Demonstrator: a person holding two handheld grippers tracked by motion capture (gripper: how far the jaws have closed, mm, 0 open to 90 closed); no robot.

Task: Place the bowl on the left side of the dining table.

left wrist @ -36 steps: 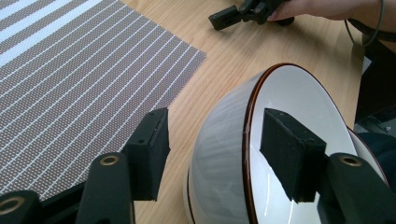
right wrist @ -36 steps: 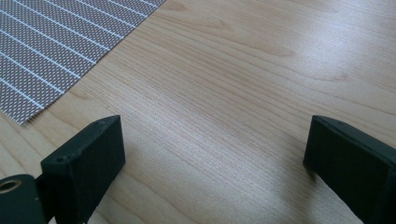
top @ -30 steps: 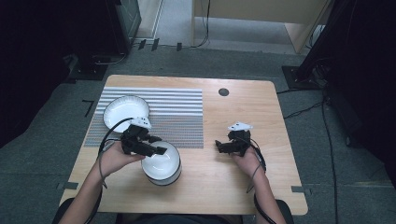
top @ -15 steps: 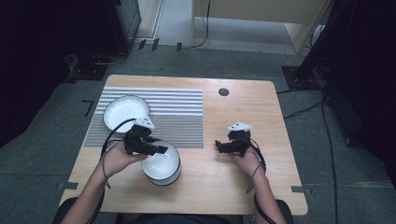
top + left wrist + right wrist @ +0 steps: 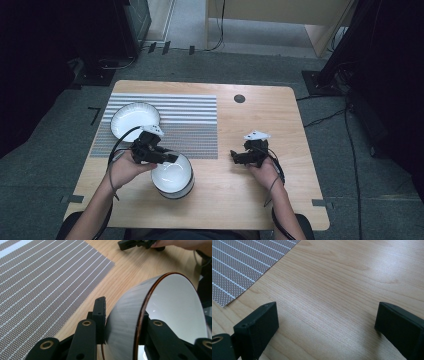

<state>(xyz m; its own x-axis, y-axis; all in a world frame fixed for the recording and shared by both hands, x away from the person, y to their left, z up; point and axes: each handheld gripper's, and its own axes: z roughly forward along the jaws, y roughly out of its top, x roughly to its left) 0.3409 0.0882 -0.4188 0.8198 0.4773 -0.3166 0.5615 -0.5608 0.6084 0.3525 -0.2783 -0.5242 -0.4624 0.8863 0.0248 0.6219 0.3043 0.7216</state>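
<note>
The pale wooden table stood on grey carpet in a dim room, a striped grey placemat at its far left. The left gripper, jaws just closing, pinched the rim of the white, grey-walled bowl near the mat's near edge. The right gripper rested spread wide on bare wood.

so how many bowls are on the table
2. One bowl sits on the bare wood near the front edge, with the left claw closed on its rim. The other bowl rests on the striped mat, farther back and to the left.
</note>
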